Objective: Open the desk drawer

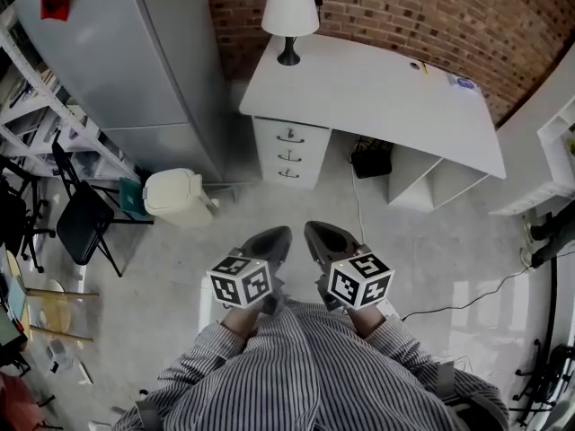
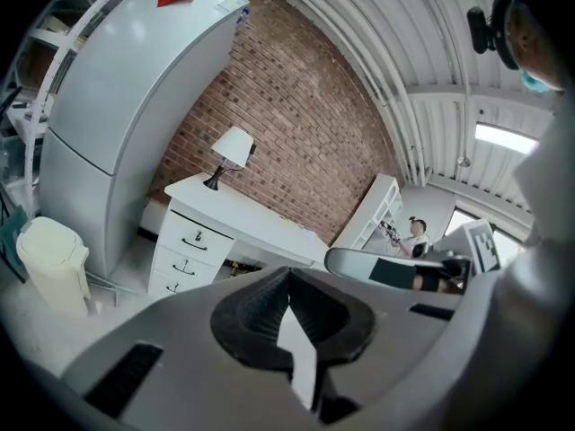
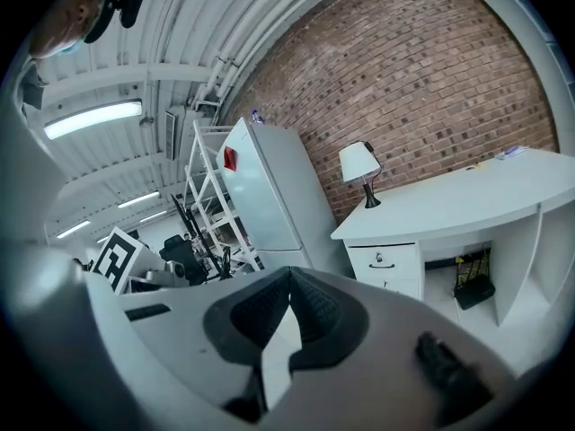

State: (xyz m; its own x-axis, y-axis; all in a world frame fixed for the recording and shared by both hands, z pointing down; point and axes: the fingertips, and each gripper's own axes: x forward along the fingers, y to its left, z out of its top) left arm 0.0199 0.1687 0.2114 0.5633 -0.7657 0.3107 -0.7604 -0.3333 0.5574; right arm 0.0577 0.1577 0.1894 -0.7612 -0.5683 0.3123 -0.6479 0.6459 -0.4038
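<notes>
A white desk (image 1: pixel 377 92) stands against the brick wall, with a stack of three closed drawers (image 1: pixel 289 153) under its left end. The top drawer (image 1: pixel 290 136) has a dark handle, and it also shows in the left gripper view (image 2: pixel 196 233) and the right gripper view (image 3: pixel 386 260). My left gripper (image 1: pixel 272 237) and right gripper (image 1: pixel 323 233) are side by side in front of me, well short of the desk. Both are shut with nothing between their jaws. In their own views the left gripper (image 2: pixel 287 275) and right gripper (image 3: pixel 289 275) point toward the desk.
A white lamp (image 1: pixel 290 16) stands on the desk's left end. A grey fridge (image 1: pixel 126 52) is left of the desk, with a white bin (image 1: pixel 175 196) and a black folding chair (image 1: pixel 81 214) in front of it. A black bag (image 1: pixel 371 162) sits under the desk. Cables (image 1: pixel 467 302) run over the floor at right.
</notes>
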